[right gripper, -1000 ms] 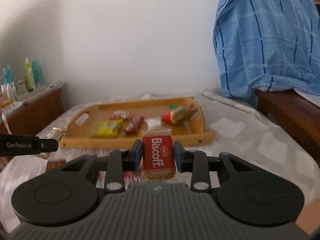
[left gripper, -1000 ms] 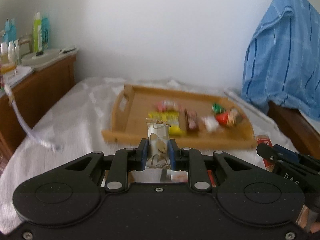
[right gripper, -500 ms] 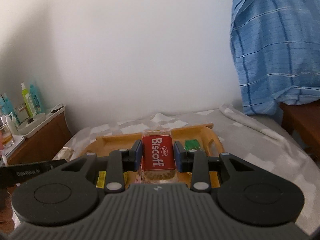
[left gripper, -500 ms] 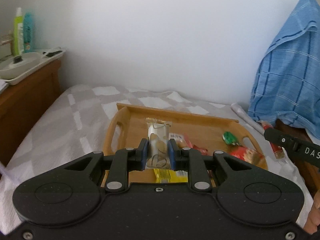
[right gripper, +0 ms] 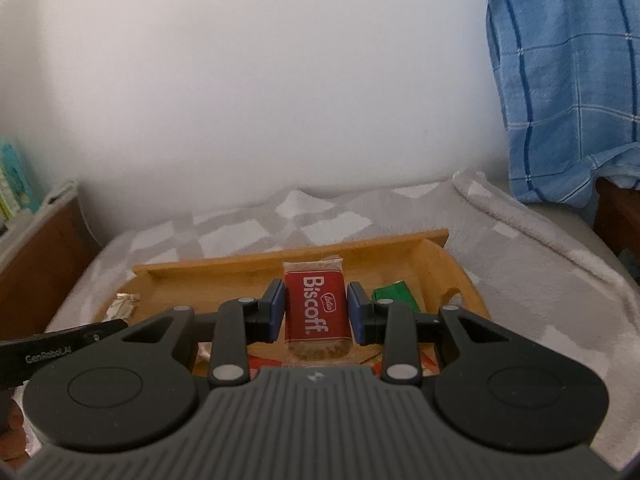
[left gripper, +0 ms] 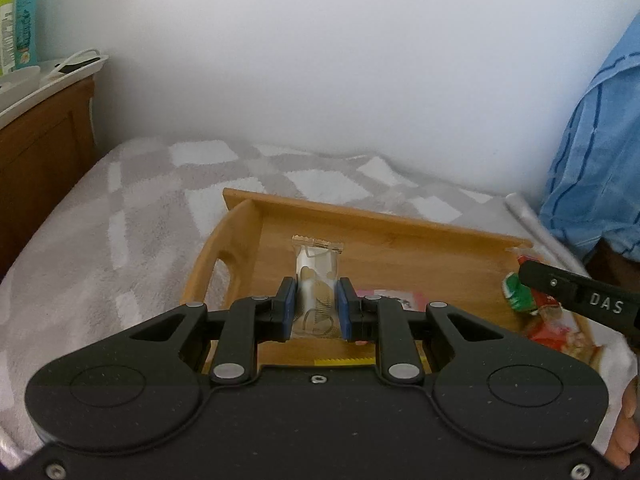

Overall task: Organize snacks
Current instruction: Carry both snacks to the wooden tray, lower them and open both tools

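In the lower centre of the left wrist view, my left gripper (left gripper: pixel 316 310) is clenched on a pale, gold-printed snack packet (left gripper: pixel 317 276), which stands upright between the blue pads (left gripper: pixel 289 308) with its crimped top edge rising above them. In the lower centre of the right wrist view, my right gripper (right gripper: pixel 316 312) grasps a red Biscoff biscuit packet (right gripper: pixel 316 306), held upright, its clear end reaching down toward the gripper body. Both packets are held over the wooden tray (left gripper: pixel 244 216), which lies just beyond the fingers on a grey-and-white checked blanket (left gripper: pixel 120 216). On the tray floor, close behind the left gripper, a pink-and-white wrapper (left gripper: pixel 394 296) shows at centre right, and a yellow serrated wrapper edge (left gripper: pixel 344 361) shows just below the pads. At the right edge of that view the tip of the right gripper crosses in front of a green and red wrapper (left gripper: pixel 516 292). In the right wrist view a green wrapper (right gripper: pixel 394 294) lies right of the pads, near the tray's handle cut-out. Farther back, a wooden cabinet (left gripper: pixel 40 148) stands at the left of the frame with bottles (left gripper: pixel 16 20) on top at upper left, a blue checked cloth (right gripper: pixel 568 80) hangs at upper right, and a white wall (left gripper: pixel 320 60) closes the scene.
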### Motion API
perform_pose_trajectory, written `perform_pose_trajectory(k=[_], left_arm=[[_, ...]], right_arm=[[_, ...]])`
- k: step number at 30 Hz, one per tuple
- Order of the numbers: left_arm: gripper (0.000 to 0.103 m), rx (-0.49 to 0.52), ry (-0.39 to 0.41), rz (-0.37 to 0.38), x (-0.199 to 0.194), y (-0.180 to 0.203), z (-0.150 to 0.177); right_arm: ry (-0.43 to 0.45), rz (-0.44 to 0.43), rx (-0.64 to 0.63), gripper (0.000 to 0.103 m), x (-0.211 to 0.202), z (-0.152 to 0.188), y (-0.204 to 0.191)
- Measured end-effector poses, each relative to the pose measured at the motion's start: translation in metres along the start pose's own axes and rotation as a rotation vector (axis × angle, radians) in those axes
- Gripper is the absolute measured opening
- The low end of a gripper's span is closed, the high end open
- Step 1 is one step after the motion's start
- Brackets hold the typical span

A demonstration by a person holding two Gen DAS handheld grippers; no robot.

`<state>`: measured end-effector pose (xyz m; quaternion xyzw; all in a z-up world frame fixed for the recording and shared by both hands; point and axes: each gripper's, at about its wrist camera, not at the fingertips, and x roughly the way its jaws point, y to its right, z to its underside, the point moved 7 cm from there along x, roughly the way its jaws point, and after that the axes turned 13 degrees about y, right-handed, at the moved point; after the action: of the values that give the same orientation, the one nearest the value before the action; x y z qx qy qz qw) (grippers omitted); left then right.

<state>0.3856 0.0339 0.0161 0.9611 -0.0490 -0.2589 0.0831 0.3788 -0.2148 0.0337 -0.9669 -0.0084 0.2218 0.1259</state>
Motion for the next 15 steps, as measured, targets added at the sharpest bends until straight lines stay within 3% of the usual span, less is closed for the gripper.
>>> perform_pose_trajectory(k=[15], left_arm=[[0.020,0.047,-0.041,-0.010,0.022,0.010,0.018]], right_arm=[[-0.049,0.025,-0.062,0.038,0.032,0.028,-0.003]])
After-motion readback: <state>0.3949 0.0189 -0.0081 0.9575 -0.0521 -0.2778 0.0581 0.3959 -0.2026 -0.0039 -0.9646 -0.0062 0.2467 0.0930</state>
